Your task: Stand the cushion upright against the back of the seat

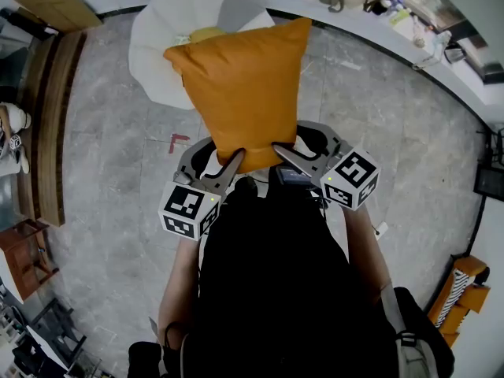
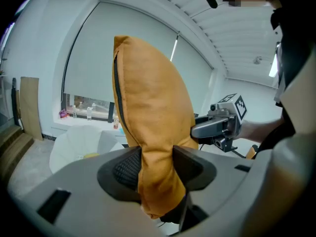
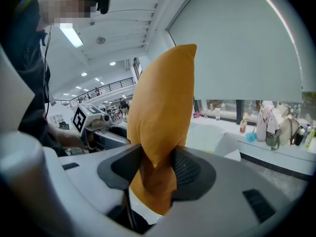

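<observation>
Left gripper (image 2: 157, 168) jaws pinching cushion's (image 1: 244, 85) bottom edge, fabric bunched between pads; right gripper (image 3: 157, 169) same, further along that edge. Two-point grip probably to keep cushion upright, flat-faced for placing. Cushion held in air; white seat (image 1: 153, 53) beyond cushion, apart from it. Cushion hides most of seat, its back included; yellow thing (image 1: 203, 35) beyond cushion's top corner unidentifiable.

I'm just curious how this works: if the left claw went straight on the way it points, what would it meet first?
The orange cushion, which the left claw already clamps. Beyond that, probably the white seat ahead and below, though the cushion hides the exact line.
</observation>
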Demonstrator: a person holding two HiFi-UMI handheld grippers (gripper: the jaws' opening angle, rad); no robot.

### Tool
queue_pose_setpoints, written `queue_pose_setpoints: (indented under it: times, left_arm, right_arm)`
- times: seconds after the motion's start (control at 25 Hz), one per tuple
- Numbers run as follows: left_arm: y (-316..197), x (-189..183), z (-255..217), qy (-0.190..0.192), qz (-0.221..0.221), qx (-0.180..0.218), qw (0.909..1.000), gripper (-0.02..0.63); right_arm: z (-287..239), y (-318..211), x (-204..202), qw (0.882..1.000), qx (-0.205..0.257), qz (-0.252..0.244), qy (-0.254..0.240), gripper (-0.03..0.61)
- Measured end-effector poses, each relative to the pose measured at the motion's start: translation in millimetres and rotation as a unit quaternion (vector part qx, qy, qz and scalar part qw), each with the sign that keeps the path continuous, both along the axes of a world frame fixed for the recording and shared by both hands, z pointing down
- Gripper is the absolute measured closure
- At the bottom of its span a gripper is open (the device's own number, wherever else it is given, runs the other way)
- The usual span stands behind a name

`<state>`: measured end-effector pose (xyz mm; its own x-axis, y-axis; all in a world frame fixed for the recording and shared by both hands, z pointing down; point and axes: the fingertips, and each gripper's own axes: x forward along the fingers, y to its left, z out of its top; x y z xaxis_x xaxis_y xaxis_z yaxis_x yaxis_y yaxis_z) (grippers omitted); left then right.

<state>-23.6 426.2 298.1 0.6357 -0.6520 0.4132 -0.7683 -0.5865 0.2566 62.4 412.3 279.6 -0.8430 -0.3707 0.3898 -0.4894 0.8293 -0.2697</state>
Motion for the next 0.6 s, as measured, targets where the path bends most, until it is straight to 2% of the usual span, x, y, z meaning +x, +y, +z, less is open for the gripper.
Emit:
queue_pose_setpoints:
  times: [0.32,0.6]
  left_arm:
    - [-14.7,39.2,10.5,-0.017,0.016,-0.039,0.999,0.402]
    - [-46.1,89.1,7.7,-0.014,0.022,-0.059,0.9979,0.402]
  right_arm:
    - [14.1,-14.6,39.5,0.999,-0.041,0.005,0.002,0.38]
    - [11.3,-46.1,90.0,0.999,-0.048,0.005,0.009,0.374]
